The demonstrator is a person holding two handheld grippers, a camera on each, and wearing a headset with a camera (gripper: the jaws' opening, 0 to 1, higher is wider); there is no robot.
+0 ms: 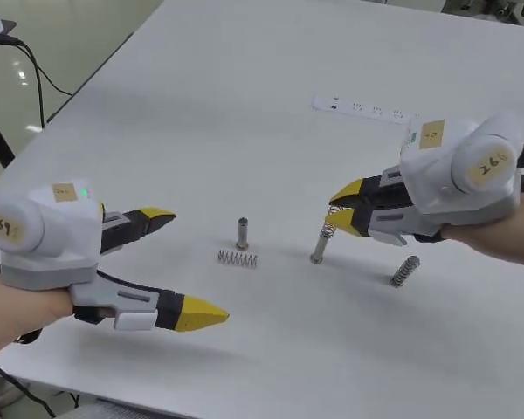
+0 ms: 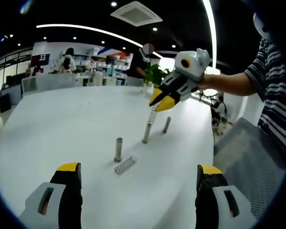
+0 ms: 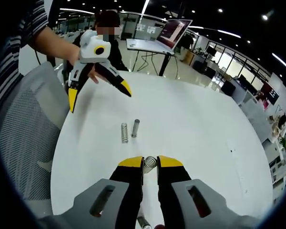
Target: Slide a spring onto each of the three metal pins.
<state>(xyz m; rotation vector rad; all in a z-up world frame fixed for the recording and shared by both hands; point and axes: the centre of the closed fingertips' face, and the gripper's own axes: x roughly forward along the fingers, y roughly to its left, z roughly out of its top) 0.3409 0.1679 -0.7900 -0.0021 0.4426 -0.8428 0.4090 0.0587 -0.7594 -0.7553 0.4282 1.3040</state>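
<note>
Clamped in the right tongs (image 1: 339, 208): a spring (image 2: 152, 114), atop a tilted pin (image 1: 318, 251), mid-bench (image 1: 244, 131). Left tongs (image 1: 196, 262) wide, empty. Between them, an upright pin (image 1: 243, 233) beside a loose spring (image 1: 237, 258).

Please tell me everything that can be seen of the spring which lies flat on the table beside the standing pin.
The small silver coiled wire spring lies on its side on the white table, free; nothing holds it. It looks like thin bright metal, with open, even coils, straight and unbent. It rests close beside the foot of the short upright grey metal pin, which carries no spring; a narrow gap seems to part them.
</note>
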